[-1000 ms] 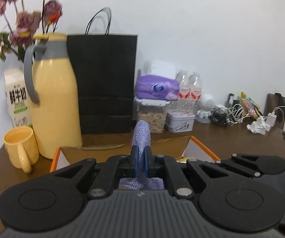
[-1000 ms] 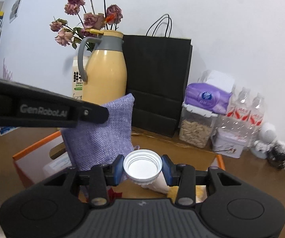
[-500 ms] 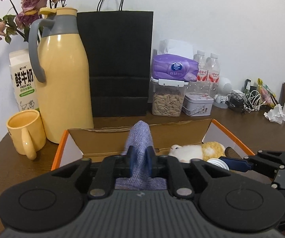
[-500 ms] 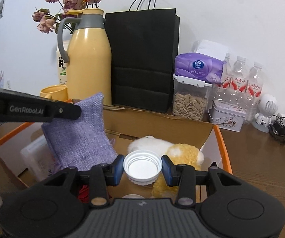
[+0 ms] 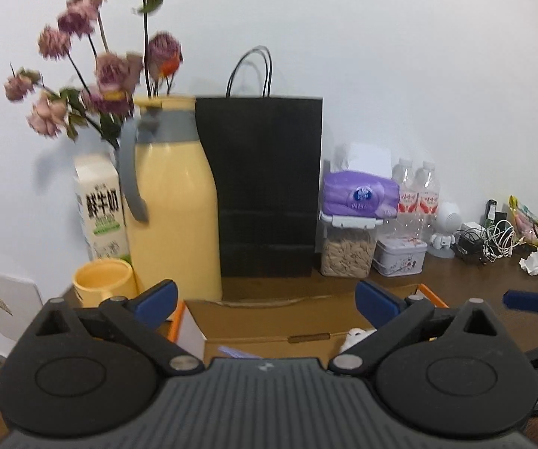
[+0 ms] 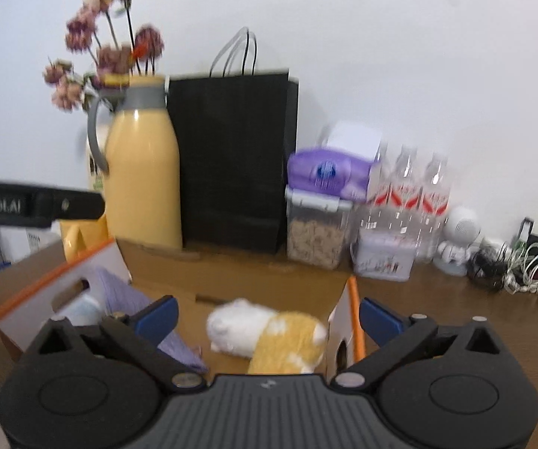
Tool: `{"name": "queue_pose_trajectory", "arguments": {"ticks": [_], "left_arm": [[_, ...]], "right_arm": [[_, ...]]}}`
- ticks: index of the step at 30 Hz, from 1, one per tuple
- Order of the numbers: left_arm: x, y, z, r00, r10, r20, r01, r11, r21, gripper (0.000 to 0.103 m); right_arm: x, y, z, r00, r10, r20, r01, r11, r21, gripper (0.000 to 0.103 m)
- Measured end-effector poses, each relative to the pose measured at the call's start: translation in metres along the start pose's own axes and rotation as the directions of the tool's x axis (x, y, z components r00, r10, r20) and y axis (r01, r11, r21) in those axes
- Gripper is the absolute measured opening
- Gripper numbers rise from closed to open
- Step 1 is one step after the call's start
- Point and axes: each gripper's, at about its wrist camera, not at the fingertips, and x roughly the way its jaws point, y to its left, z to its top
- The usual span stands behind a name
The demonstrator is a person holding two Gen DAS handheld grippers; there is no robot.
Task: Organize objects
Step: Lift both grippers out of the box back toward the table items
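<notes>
An open cardboard box with orange edges sits on the brown table; it also shows in the left wrist view. Inside lie a purple cloth pouch and a white and yellow plush toy. A sliver of the pouch shows in the left wrist view. My left gripper is open and empty above the box. My right gripper is open and empty above the box. The white cap is not in view.
Behind the box stand a yellow thermos jug, a yellow mug, a milk carton, a black paper bag, a seed jar, a tin, bottles and tangled cables.
Both grippers opened. The left let go of the purple pouch, which now lies in the box. The right let go of the white cap. Both grippers rose and pulled back.
</notes>
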Motion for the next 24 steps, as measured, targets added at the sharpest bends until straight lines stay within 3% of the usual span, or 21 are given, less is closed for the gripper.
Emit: {"name": "queue_pose_trajectory", "arguments": {"ticks": [11, 24], "left_arm": [[-0.061, -0.006, -0.006, 1.000, -0.032, -0.001, 0.032, 0.999, 0.040, 0.103], [-0.114, 0.027, -0.063, 0.988, 0.030, -0.149, -0.026, 0.999, 0.029, 0.103]], "right_arm": [[-0.058, 0.010, -0.007, 0.999, -0.049, 0.000, 0.049, 0.998, -0.034, 0.103], [-0.111, 0.023, -0.066, 0.997, 0.013, -0.078, -0.014, 1.000, -0.019, 0.103]]}}
